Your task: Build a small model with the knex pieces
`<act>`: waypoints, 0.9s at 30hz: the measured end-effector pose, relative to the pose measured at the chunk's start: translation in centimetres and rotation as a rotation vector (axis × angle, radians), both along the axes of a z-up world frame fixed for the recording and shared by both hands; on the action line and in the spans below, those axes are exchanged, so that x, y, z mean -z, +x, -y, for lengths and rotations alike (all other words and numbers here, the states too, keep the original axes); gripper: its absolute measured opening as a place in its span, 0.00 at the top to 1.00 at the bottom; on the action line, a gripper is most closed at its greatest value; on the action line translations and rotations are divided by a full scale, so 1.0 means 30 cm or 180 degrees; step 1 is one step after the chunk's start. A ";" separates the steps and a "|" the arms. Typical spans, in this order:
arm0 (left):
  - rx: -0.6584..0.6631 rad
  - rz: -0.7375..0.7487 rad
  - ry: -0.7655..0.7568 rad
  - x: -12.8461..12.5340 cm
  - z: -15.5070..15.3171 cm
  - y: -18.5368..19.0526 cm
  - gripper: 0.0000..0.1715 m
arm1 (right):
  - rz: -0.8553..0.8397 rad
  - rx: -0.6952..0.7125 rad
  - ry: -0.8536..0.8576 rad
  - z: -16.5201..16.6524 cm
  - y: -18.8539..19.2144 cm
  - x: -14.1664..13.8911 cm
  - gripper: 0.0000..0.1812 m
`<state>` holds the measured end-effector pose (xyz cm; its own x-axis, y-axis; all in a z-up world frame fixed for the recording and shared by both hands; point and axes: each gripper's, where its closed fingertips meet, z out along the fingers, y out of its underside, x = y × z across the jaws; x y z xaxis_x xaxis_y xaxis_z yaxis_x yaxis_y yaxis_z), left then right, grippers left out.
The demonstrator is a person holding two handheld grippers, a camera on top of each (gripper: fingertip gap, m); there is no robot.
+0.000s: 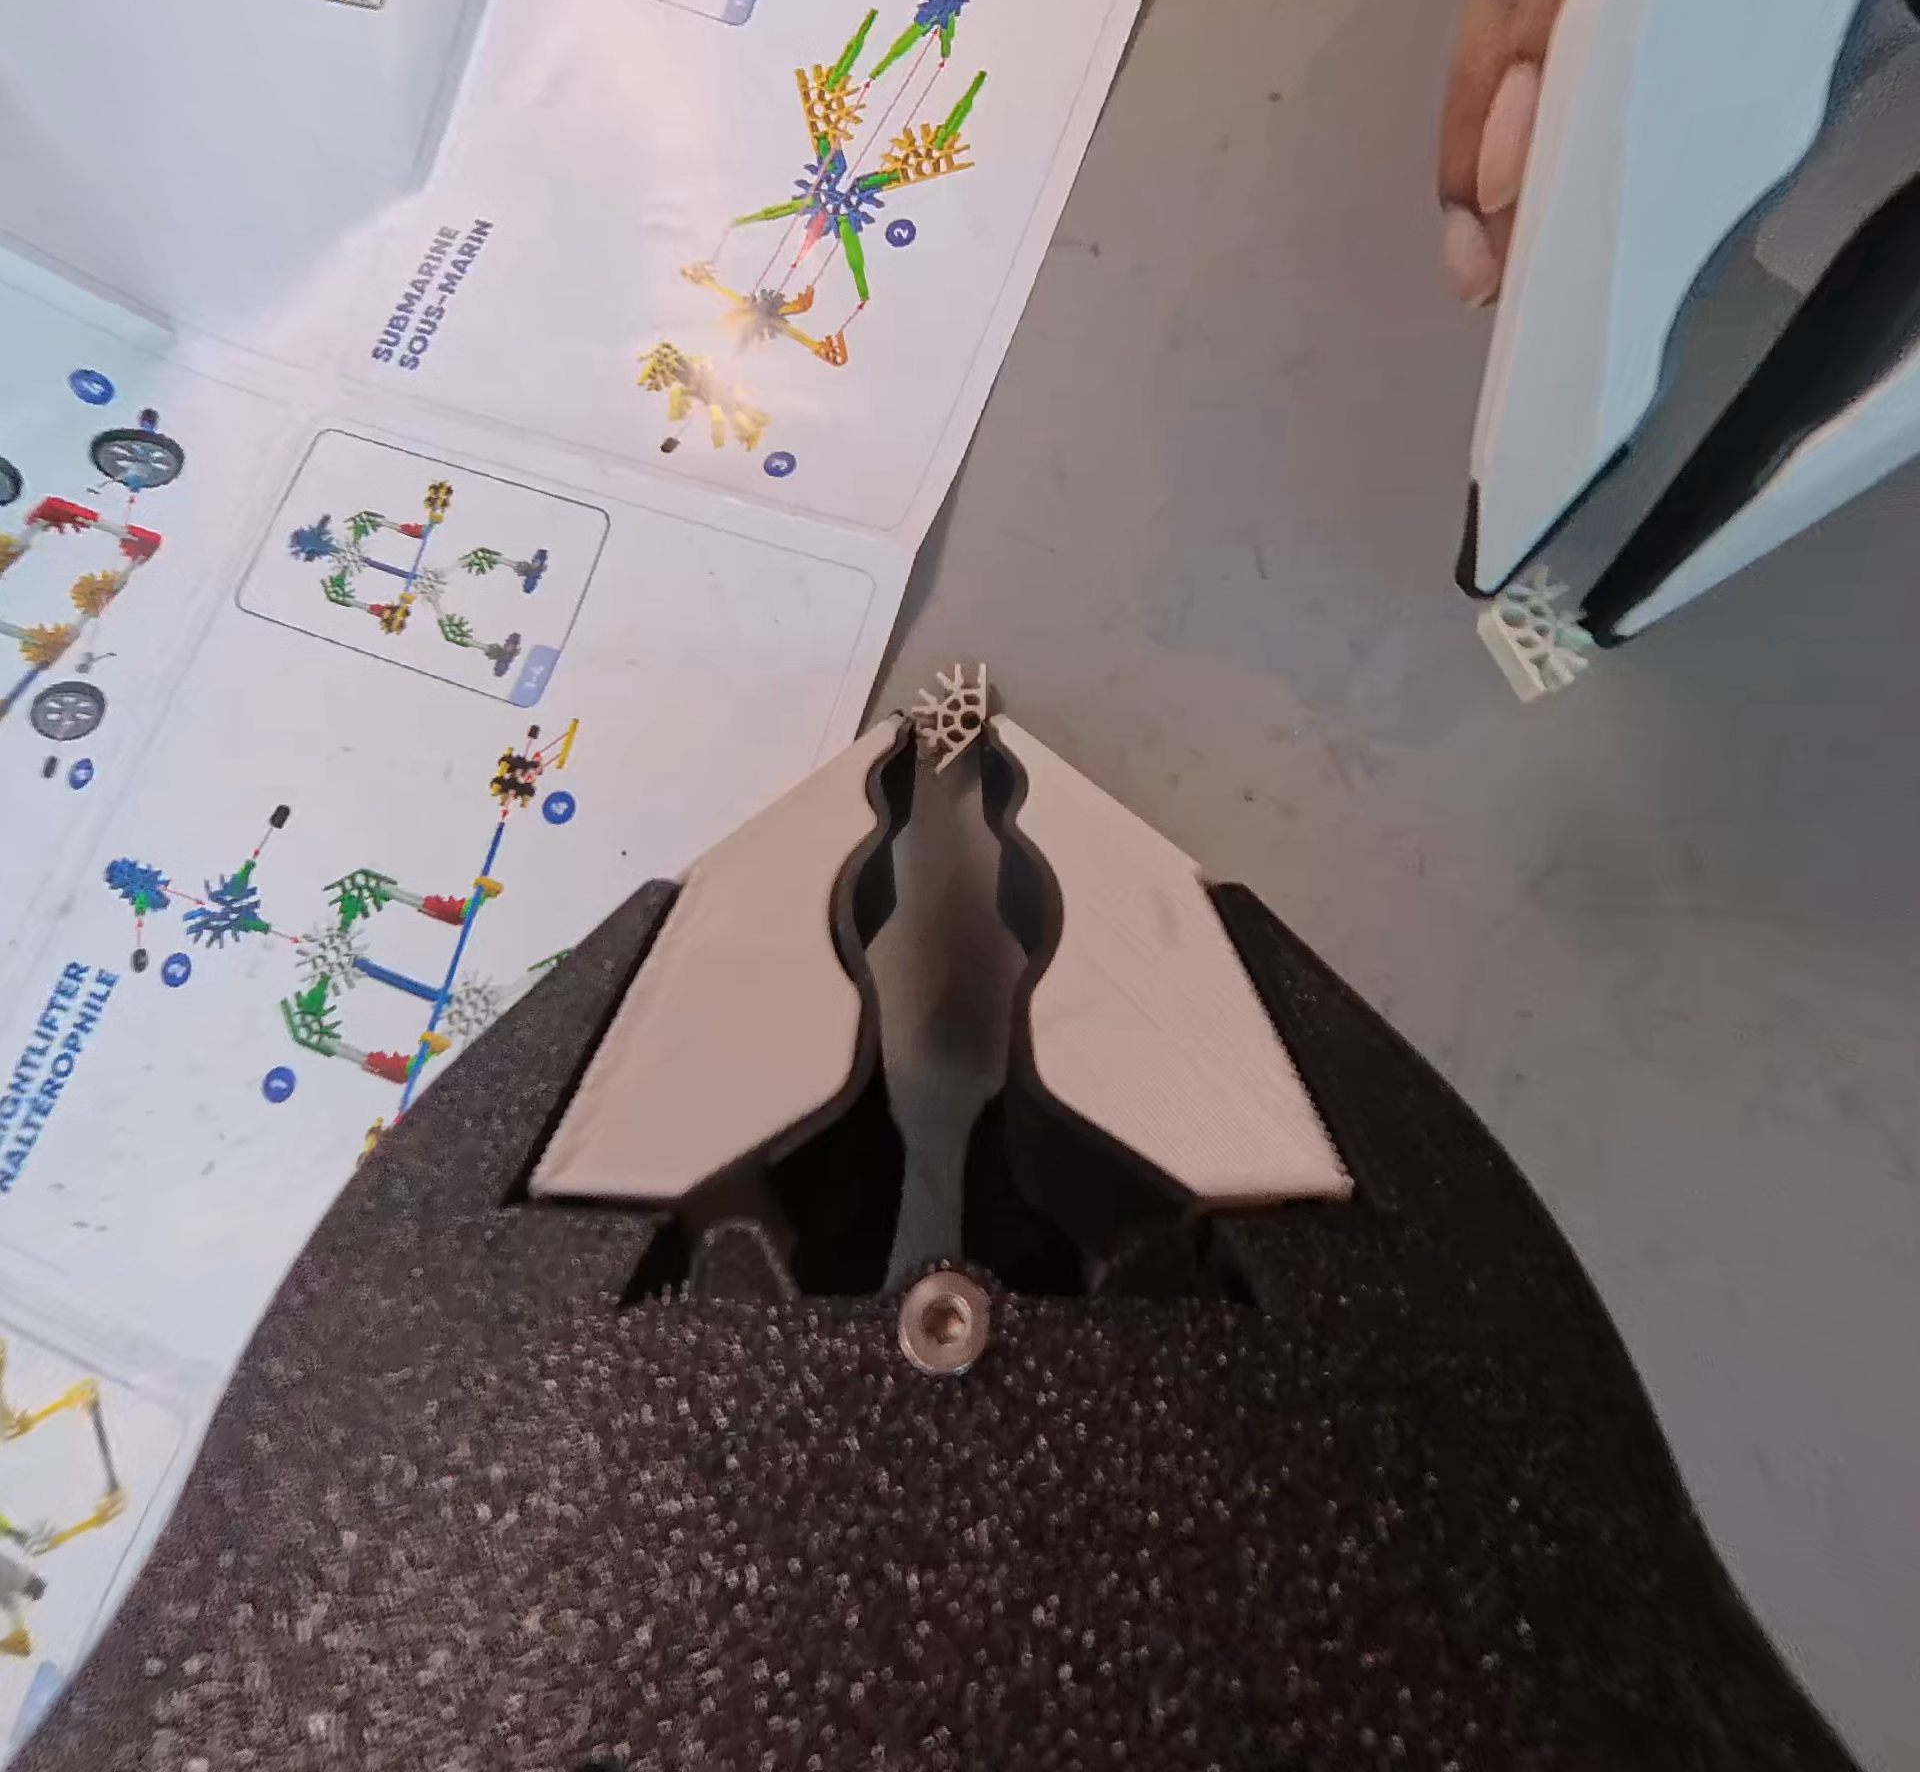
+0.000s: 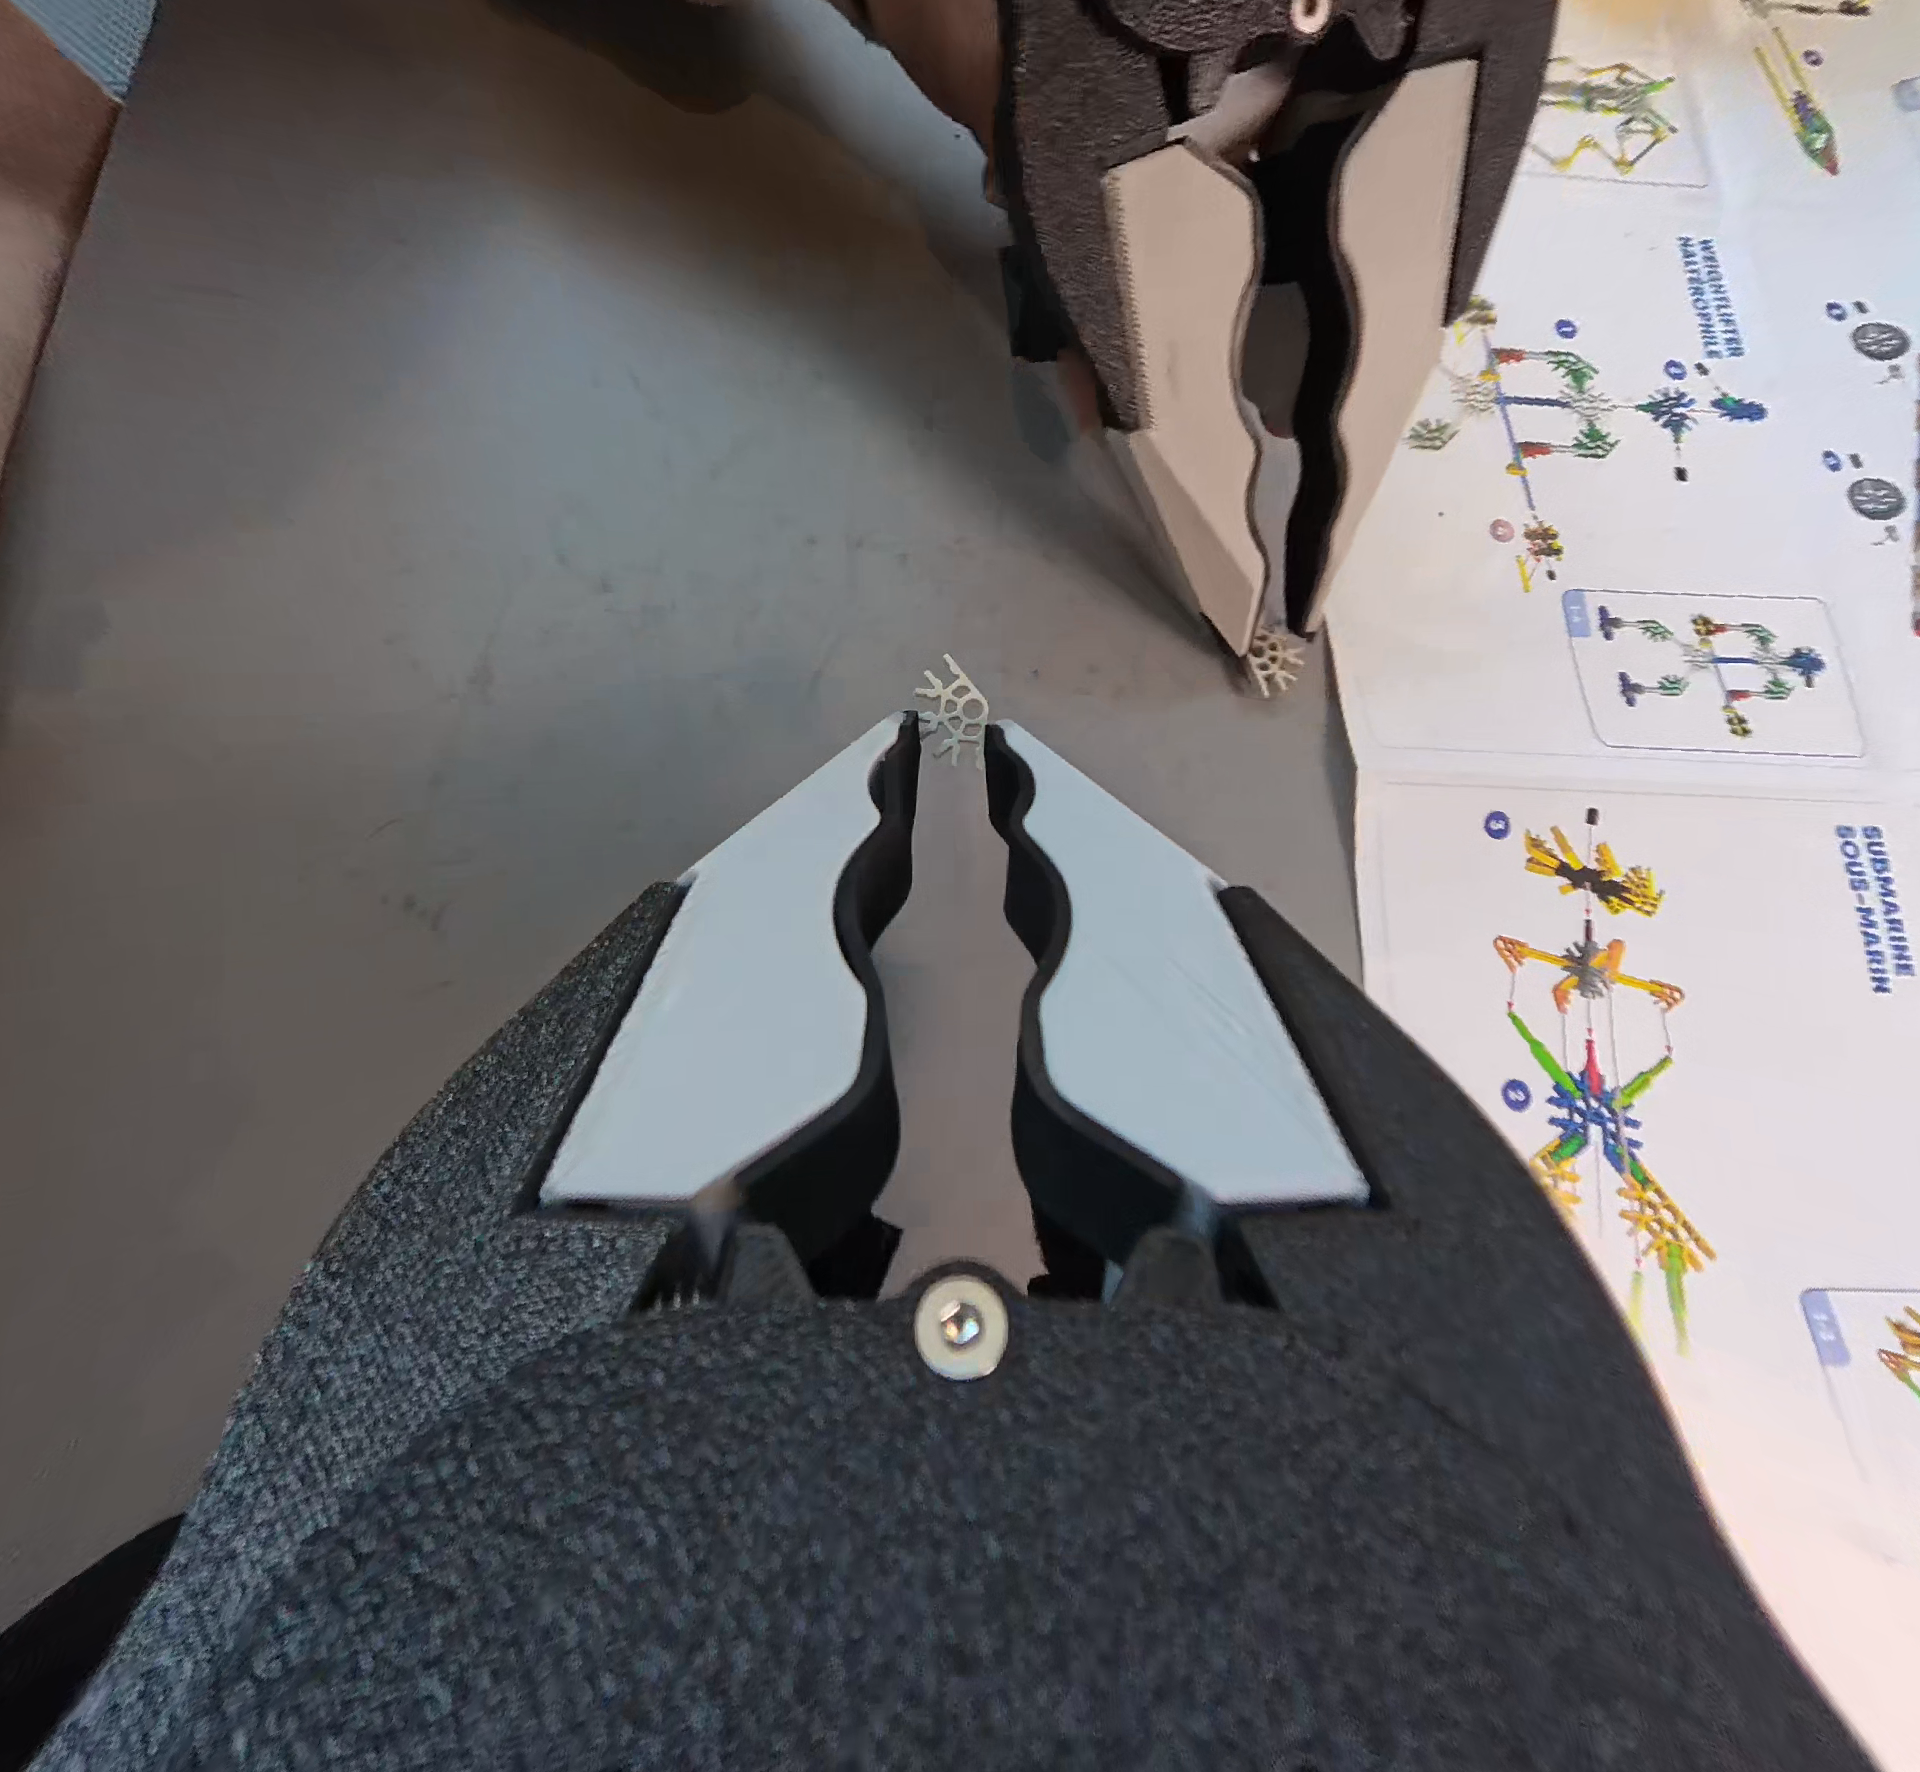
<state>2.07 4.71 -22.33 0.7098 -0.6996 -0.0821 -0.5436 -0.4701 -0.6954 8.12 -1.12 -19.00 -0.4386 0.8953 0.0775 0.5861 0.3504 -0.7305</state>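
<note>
Bright even light, soft shadows, glare on paper sheet (image 1: 623,288) — wide-angle edges bent, blurred

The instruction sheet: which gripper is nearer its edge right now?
Left. The left gripper, shut on a white connector, hangs at the instruction sheet edge; the right gripper, gripping another connector, is farther out over the grey table.

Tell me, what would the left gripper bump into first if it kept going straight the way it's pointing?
Probably the grey tabletop. The left gripper, shut on a small white connector piece, points at bare table just beside the instruction sheet. Nothing else shows in that line, though depth is hard to judge.
</note>
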 end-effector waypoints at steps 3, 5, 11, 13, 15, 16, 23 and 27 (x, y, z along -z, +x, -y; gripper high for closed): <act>-0.0177 0.0042 0.0357 -0.138 0.056 -0.072 0.93 | -0.0151 0.0118 0.0031 -0.027 -0.006 -0.030 0.94; -0.0782 -0.0001 0.0738 -0.302 0.114 -0.266 0.93 | -0.0213 0.0163 0.0067 -0.041 -0.001 -0.049 0.94; -0.3598 -0.1262 0.1141 -0.532 0.605 -1.221 0.93 | -0.0339 0.0148 0.0145 -0.047 -0.020 -0.087 0.94; -0.3961 -0.1454 0.1013 -0.498 0.723 -1.382 0.93 | -0.0383 0.0142 0.0194 -0.037 -0.034 -0.092 0.94; -0.4123 -0.1365 0.0835 -0.451 0.775 -1.441 0.88 | -0.0470 0.0155 0.0269 -0.026 -0.048 -0.105 0.94; -0.4109 -0.1233 0.0854 -0.447 0.769 -1.425 0.82 | -0.0509 0.0152 0.0307 -0.019 -0.052 -0.112 0.94; -0.1465 0.1497 0.0717 -0.445 0.424 -0.414 0.77 | -0.0959 -0.0106 0.0797 0.095 -0.105 -0.176 0.94; -0.0594 0.2319 -0.0100 -0.362 0.384 0.006 0.78 | -0.1209 -0.0307 0.1110 0.184 -0.130 -0.210 0.94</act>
<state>2.25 -6.82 -11.48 0.6838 -0.5566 0.4718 0.1396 -0.5349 -0.8333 4.22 -6.63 -12.71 -0.4009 0.7449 0.5334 0.2557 0.6500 -0.7156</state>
